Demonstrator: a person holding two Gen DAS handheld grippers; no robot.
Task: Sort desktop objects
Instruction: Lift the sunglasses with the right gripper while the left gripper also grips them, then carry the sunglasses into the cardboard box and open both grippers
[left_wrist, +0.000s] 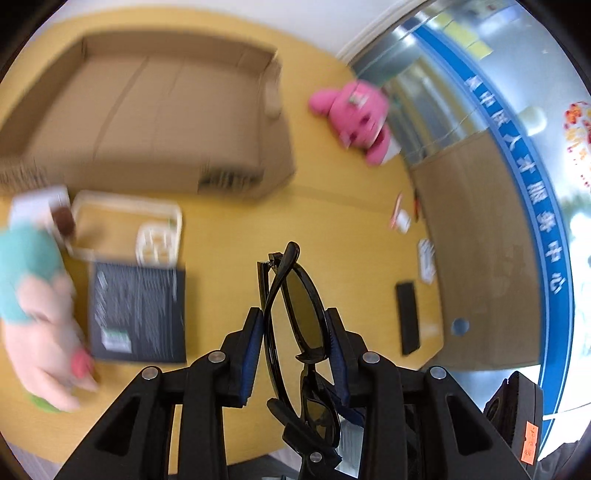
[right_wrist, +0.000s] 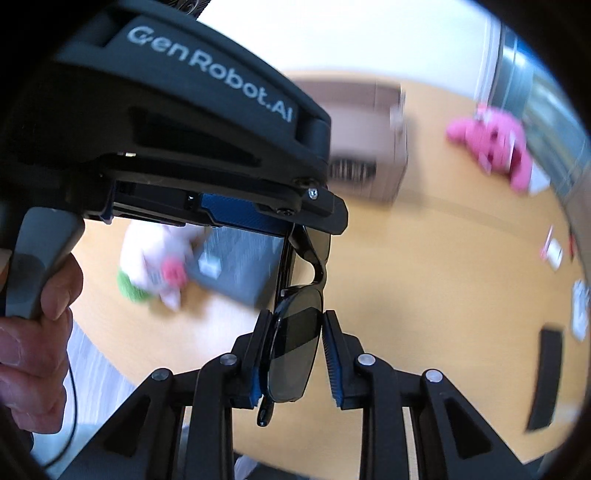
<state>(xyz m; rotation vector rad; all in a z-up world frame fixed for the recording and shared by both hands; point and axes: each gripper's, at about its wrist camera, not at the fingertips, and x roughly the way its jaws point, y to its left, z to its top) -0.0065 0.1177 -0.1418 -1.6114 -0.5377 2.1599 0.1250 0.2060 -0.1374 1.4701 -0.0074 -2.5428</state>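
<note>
Black sunglasses (left_wrist: 303, 314) are folded and held in the air above the yellow table (left_wrist: 332, 229). My left gripper (left_wrist: 295, 328) is shut on them, one lens between its blue pads. In the right wrist view the sunglasses (right_wrist: 295, 343) hang from the left gripper (right_wrist: 258, 218) above, and their lower lens sits between the jaws of my right gripper (right_wrist: 295, 350). The left pad touches the frame; a narrow gap shows at the right pad.
An open cardboard box (left_wrist: 147, 110) stands at the back. A pink plush (left_wrist: 358, 118) lies to its right. A pale tray (left_wrist: 125, 225), a black booklet (left_wrist: 136, 314), a pink and teal plush (left_wrist: 37, 314) and a black bar (left_wrist: 408, 317) lie on the table.
</note>
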